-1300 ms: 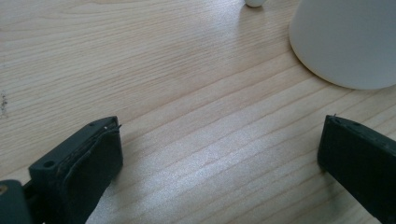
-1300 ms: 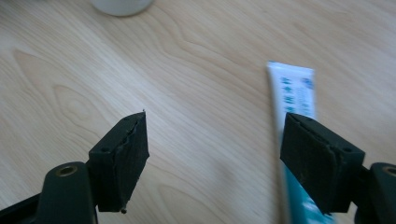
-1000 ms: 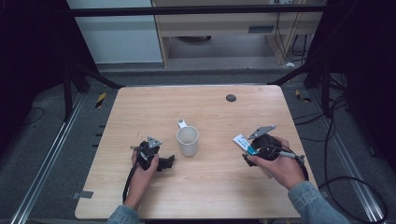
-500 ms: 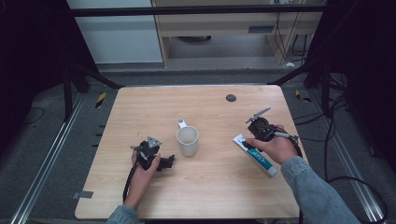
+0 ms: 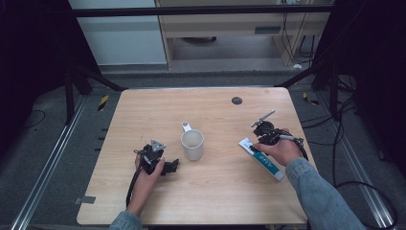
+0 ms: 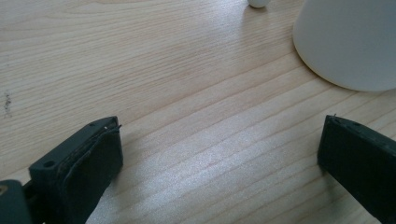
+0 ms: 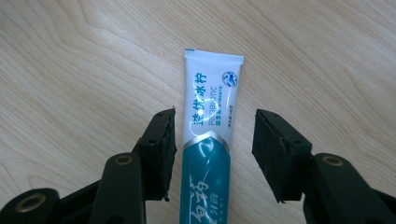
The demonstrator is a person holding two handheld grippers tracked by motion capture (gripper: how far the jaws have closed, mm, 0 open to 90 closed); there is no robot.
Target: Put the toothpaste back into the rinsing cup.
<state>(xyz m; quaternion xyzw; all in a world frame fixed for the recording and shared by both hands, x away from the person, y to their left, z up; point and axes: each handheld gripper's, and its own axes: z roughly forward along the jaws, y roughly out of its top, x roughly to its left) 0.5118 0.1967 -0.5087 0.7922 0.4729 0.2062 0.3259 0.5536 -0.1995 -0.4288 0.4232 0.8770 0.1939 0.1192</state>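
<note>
Since a second ago my right gripper [image 7: 212, 140] has come down over the tube [image 7: 210, 140], and its jaws have just been closing, with the tube between them but not yet pinched: one pad sits just beside the tube's edge, the other stands off with bare wood in the gap. That tube lies flat on the table [image 5: 143, 110], well right of the mug [image 5: 192, 144], its crimped end pointing away from me in the right gripper view and its other end running toward the table's right edge in the high view [image 5: 261, 159]. My left gripper [image 6: 219, 154] rests just left of the mug, jaws spread wide on nothing, with only bare wood between them. Behind the mug the tabletop is open up to a small dark disc [image 5: 236, 100] near the far edge.
</note>
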